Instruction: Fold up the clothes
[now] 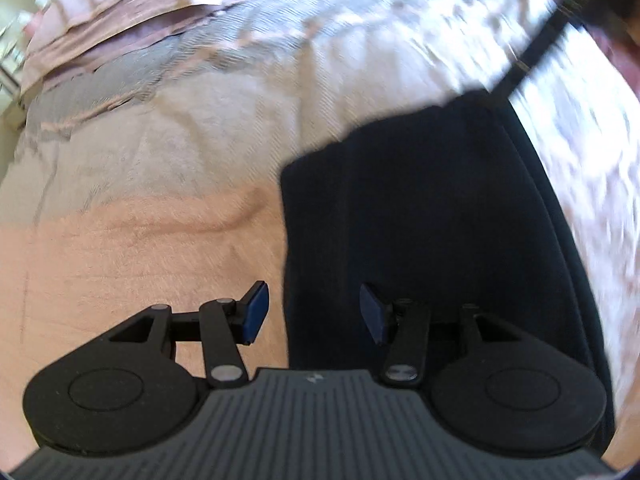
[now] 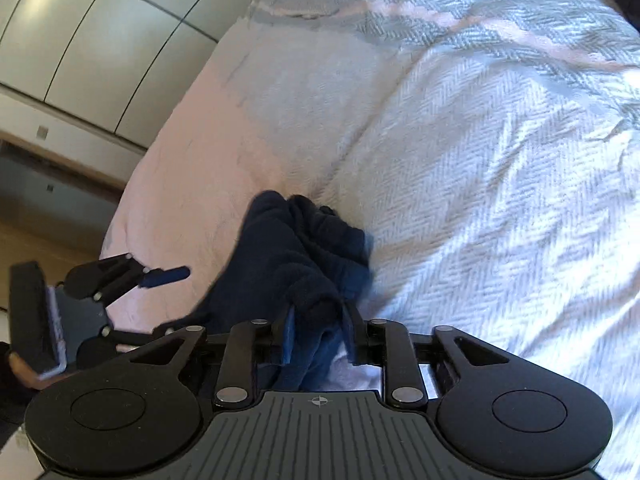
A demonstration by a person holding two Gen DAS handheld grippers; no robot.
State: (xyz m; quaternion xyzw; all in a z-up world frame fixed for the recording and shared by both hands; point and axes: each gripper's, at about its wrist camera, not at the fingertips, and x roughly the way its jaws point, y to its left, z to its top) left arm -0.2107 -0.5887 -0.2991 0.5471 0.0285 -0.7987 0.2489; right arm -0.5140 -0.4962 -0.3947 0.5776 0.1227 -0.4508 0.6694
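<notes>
A dark navy garment [image 1: 432,216] lies spread on the bed in the left wrist view, reaching from the centre down past the right finger. My left gripper [image 1: 314,314] hovers over its left edge, open, with nothing between its blue pads [image 1: 255,312]. In the right wrist view my right gripper [image 2: 318,334] is shut on a bunched fold of the navy garment [image 2: 296,256], which rises in a crumpled heap just ahead of the jaws. The left gripper [image 2: 120,280] also shows at the left of that view, open beside the cloth.
A bedspread [image 2: 480,160], pale pink and grey herringbone, covers the bed. Folded pink cloth [image 1: 120,16] is stacked at the far left of the bed. A dark strap [image 1: 532,52] crosses the upper right. White cupboard doors [image 2: 88,40] and floor lie beyond the bed edge.
</notes>
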